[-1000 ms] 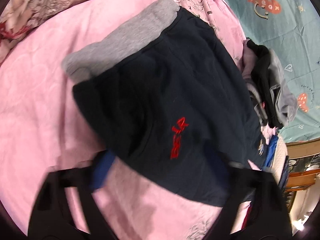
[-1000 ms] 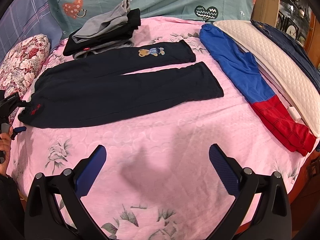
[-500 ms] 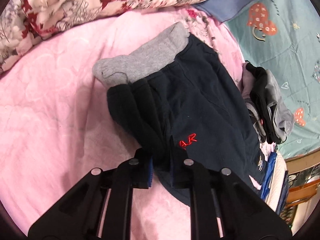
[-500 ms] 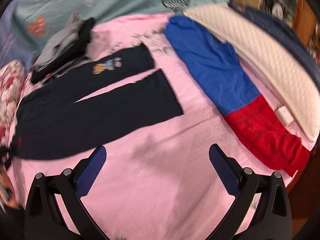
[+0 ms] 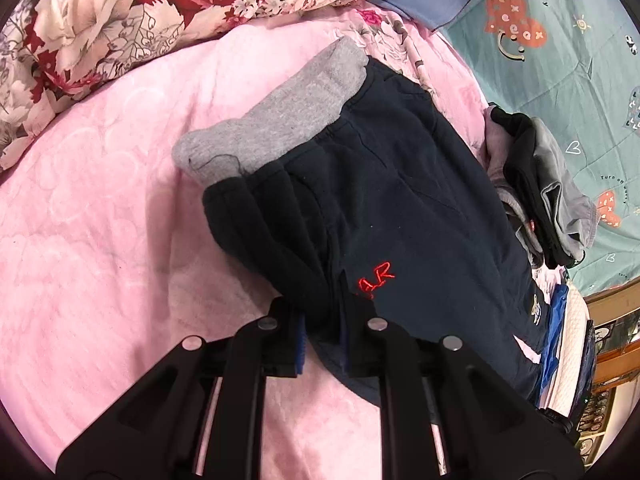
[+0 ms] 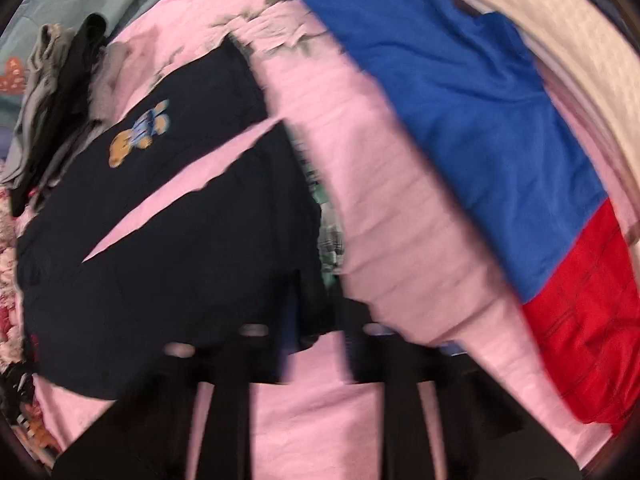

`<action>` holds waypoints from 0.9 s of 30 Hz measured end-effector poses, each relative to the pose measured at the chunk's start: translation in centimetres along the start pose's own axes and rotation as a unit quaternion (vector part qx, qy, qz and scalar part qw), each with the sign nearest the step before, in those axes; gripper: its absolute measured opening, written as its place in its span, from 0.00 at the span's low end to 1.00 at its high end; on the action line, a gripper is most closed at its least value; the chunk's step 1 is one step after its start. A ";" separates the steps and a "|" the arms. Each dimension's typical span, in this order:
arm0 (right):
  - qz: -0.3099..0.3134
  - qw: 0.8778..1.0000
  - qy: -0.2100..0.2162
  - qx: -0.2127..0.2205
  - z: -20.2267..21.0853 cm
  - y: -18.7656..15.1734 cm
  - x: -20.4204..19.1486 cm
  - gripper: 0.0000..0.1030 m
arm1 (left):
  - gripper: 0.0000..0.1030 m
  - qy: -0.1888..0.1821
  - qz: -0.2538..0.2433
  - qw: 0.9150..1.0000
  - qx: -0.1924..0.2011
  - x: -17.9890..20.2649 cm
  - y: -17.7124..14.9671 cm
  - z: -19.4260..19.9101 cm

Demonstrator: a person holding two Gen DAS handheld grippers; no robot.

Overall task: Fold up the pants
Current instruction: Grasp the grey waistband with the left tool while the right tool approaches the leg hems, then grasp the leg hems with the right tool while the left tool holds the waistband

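Here, in the left wrist view, the left gripper [image 5: 322,334] has its jaws clenched on a bunched fold at the waist end of the dark navy pants [image 5: 400,208], just beside the red lettering [image 5: 376,278]. The grey waistband lining [image 5: 280,116] shows beyond the fold. The pants lie on the pink bedspread [image 5: 100,240], with a pile of folded clothes [image 5: 540,192] alongside.

The right wrist view is blurred. The right gripper [image 6: 316,332] has its jaws drawn close together on the hem of the nearer pant leg [image 6: 248,216]. A blue and red garment [image 6: 500,120] lies well apart.
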State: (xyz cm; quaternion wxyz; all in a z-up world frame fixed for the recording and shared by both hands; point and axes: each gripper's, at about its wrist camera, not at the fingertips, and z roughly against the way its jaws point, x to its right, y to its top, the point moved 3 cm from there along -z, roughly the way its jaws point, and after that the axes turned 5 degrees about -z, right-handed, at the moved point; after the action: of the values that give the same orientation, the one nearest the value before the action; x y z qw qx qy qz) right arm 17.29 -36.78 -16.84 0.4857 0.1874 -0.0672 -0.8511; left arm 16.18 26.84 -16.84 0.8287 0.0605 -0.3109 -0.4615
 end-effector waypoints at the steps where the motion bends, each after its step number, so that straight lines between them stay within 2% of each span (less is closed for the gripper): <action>1: -0.003 1.000 -0.005 0.007 0.1 0.0 0.1 0.12 | 0.12 -0.001 0.001 1.000 0.003 0.0 -0.1 0.2; 2: -0.002 1.000 -0.013 0.017 0.5 0.0 0.1 0.12 | 0.12 -0.005 0.004 1.000 0.010 0.0 -0.1 0.7; 6: -0.028 0.999 0.011 0.039 2.7 0.2 1.5 0.11 | 0.11 0.000 0.007 1.000 0.023 -0.3 -0.7 2.0; 9: -0.032 0.998 0.042 0.036 4.9 -0.6 2.6 0.11 | 0.09 0.003 0.007 1.000 0.027 -0.8 -1.7 3.1; 14: -0.020 0.999 0.038 0.023 6.1 -3.4 3.8 0.11 | 0.09 -0.010 0.009 1.000 0.013 -2.5 -4.2 5.2; 15: -0.018 0.999 0.033 0.023 5.9 -4.0 4.0 0.11 | 0.12 -0.004 0.000 1.000 0.007 -2.6 -4.6 5.1; 16: -0.014 0.999 0.025 0.022 5.6 -4.8 4.2 0.12 | 0.15 0.008 -0.015 1.000 -0.001 -2.5 -4.8 4.7; 17: -0.010 1.000 0.017 0.020 5.1 -5.3 4.4 0.13 | 0.27 0.034 -0.030 0.999 -0.008 -2.5 -5.0 4.5; 18: -0.002 1.000 0.000 0.017 4.2 -5.8 4.4 0.17 | 0.45 0.049 -0.034 0.998 -0.005 -2.6 -5.1 4.7; 20: 0.020 0.999 -0.033 0.021 3.6 -6.3 4.3 0.30 | 0.61 0.042 -0.041 0.998 0.019 -2.3 -5.0 6.4; 21: 0.030 0.998 -0.054 0.024 3.9 -6.3 4.0 0.44 | 0.67 0.042 -0.051 0.997 0.034 -2.0 -4.9 7.5; 24: 0.061 0.992 -0.089 0.072 6.3 -5.0 2.5 0.53 | 0.75 0.061 -0.088 0.991 0.076 -0.1 -3.6 10.5; 25: 0.071 0.989 -0.091 0.095 7.5 -4.0 1.4 0.54 | 0.77 0.064 -0.107 0.989 0.079 1.1 -2.5 10.9; 27: 0.087 0.988 -0.069 0.106 8.3 -1.6 -0.6 0.59 | 0.79 0.053 -0.140 0.987 0.061 3.3 -0.4 9.7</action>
State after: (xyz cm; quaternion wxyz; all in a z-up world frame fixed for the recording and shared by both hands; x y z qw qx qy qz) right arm 13.14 -36.04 -9.55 0.5299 0.1719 -0.2062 -0.8044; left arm 11.63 25.76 -7.68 0.7661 0.1788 -0.2823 -0.5490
